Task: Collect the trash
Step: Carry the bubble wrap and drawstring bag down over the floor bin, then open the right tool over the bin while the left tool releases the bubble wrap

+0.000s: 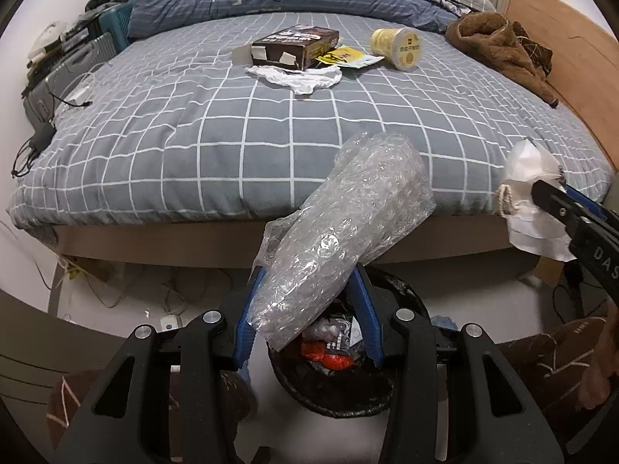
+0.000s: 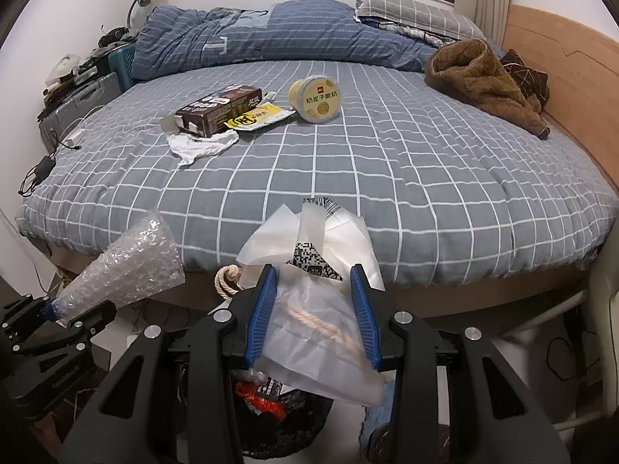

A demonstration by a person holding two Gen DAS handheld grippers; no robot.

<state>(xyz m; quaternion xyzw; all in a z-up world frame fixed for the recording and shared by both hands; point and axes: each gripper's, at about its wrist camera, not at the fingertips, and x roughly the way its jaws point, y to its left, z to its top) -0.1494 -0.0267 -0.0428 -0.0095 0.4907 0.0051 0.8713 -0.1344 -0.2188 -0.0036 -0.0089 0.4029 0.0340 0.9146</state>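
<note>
Carrying trash to the bin.
Left gripper [image 1: 307, 301] is clamping bubble wrap [image 1: 348, 232], right gripper [image 2: 313, 309] clamping a plastic bag [image 2: 317, 294]; bin [image 1: 402, 301] is sitting just below both, so centre over its mouth before releasing.

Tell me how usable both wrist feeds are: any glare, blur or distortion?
Left wrist: sharp, but the fisheye bows the bed edge and glare spots the bubble wrap. Right wrist: sharp too, with dark vignetted corners and the bin in shadow.
</note>
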